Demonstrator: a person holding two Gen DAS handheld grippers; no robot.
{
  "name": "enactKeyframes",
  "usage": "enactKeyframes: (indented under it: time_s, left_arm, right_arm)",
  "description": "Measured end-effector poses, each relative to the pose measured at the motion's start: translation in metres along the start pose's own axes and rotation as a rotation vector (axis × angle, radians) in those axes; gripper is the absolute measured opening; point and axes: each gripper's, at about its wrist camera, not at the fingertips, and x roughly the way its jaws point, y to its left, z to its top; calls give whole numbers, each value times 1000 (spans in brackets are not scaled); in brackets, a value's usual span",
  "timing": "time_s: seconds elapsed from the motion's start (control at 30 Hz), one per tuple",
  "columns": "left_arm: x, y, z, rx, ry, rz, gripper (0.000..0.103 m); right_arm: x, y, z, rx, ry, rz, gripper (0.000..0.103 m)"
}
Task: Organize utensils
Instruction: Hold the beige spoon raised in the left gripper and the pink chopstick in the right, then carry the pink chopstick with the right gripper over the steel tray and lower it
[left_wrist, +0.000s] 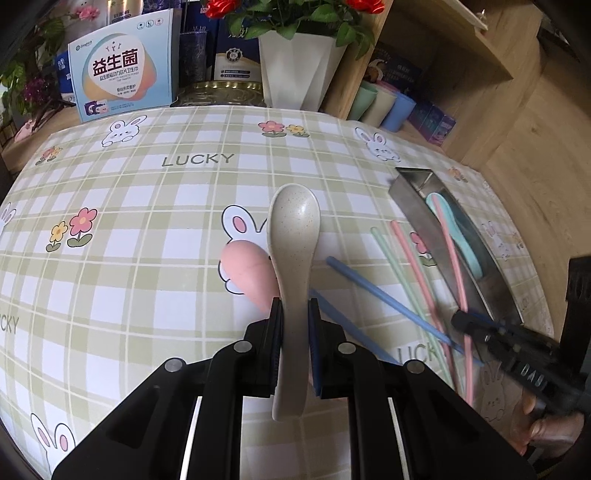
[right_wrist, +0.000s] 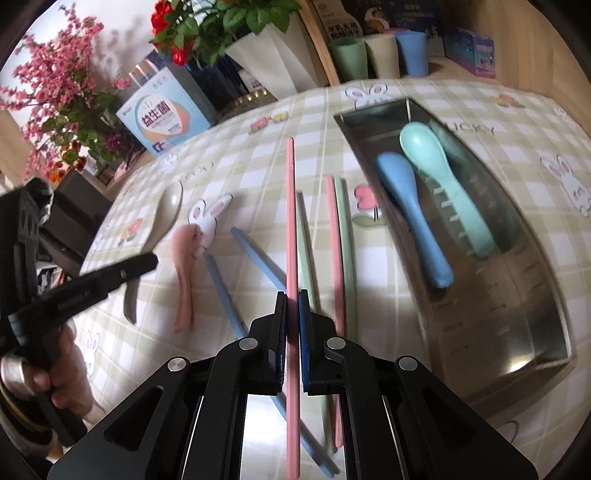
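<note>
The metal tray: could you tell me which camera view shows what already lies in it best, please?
The right wrist view. It looks down into the metal tray, so the blue spoon and teal spoon lying inside show whole. The left wrist view catches the tray edge-on at the right, with only a teal sliver visible inside.

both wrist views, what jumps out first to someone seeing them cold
The left hand-held gripper holds a speckled beige spoon over the rabbit-print tablecloth. The right hand-held gripper pinches a pink chopstick; right of it, a steel tray holds a blue spoon and a mint spoon.
</note>
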Motion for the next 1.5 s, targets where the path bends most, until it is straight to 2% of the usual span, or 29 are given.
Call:
enactKeyframes:
  time_s: [0.13, 0.27, 0.43, 0.57, 0.83, 1.5]
  left_arm:
    - [-6, -3, 1, -1, -16, -14, 13]
    - [-10, -3, 3, -15, -27, -34, 13]
    - [-9, -5, 2, -19, -22, -50, 13]
    - [-8, -5, 1, -21, -17, -51, 13]
    - [-6, -6, -1, -16, -6, -49, 13]
    - [-9, -12, -1, -11, -6, -60, 13]
  right_arm:
    - [-26, -10, 26, -38, -75, -26, 6]
    - [-42, -34, 53, -72, -109, -111, 6]
    - [-31, -63, 62, -106, -45, -183, 6]
    - [-17, -71, 53, -102, 2, -190, 6]
    - [1, -71, 43, -118, 50, -203, 6]
    - [22, -68, 47, -276, 176, -299, 6]
